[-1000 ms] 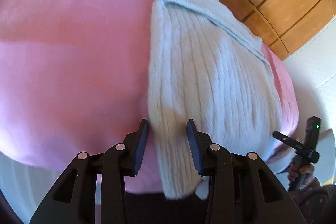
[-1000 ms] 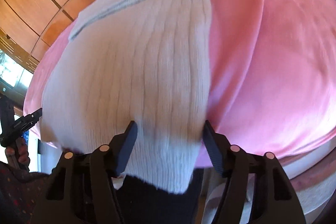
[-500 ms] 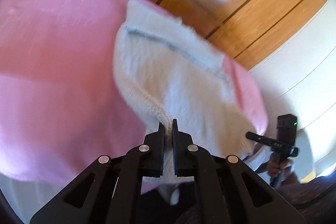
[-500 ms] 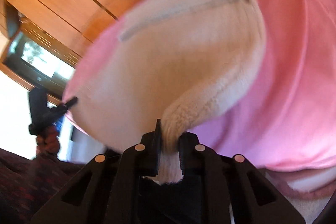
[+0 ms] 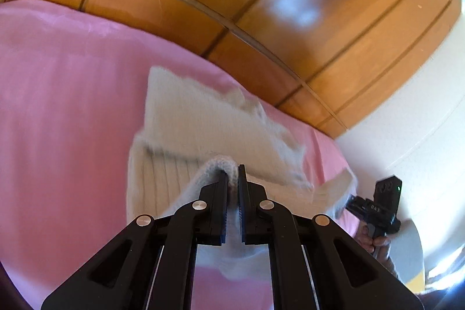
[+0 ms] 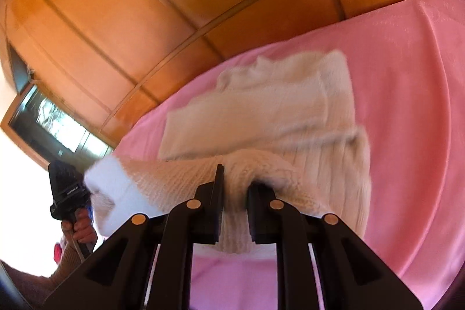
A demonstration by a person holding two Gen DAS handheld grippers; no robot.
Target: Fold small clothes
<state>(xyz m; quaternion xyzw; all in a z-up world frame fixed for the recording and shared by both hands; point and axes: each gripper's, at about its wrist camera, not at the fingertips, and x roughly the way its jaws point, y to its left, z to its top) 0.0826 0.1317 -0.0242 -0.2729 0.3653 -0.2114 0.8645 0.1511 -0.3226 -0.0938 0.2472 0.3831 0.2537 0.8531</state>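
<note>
A cream ribbed knit garment (image 5: 203, 124) lies on a pink sheet (image 5: 64, 112); its far part rests flat and its near edge is lifted. My left gripper (image 5: 232, 175) is shut on the near edge of the knit garment, bunched between the pads. In the right wrist view the same garment (image 6: 279, 106) shows blurred, and my right gripper (image 6: 234, 175) is shut on another bunch of its near edge. Each view shows the other hand-held gripper at the side (image 5: 377, 205) (image 6: 65, 188).
Glossy wooden wall panels (image 5: 261, 5) rise behind the pink surface (image 6: 415, 106). A white wall (image 5: 421, 121) stands at the right in the left wrist view. A window or screen (image 6: 49, 118) sits at the left in the right wrist view.
Both grippers went from open around the garment's near edge to shut on it, then lifted it up and forward toward the far end.
</note>
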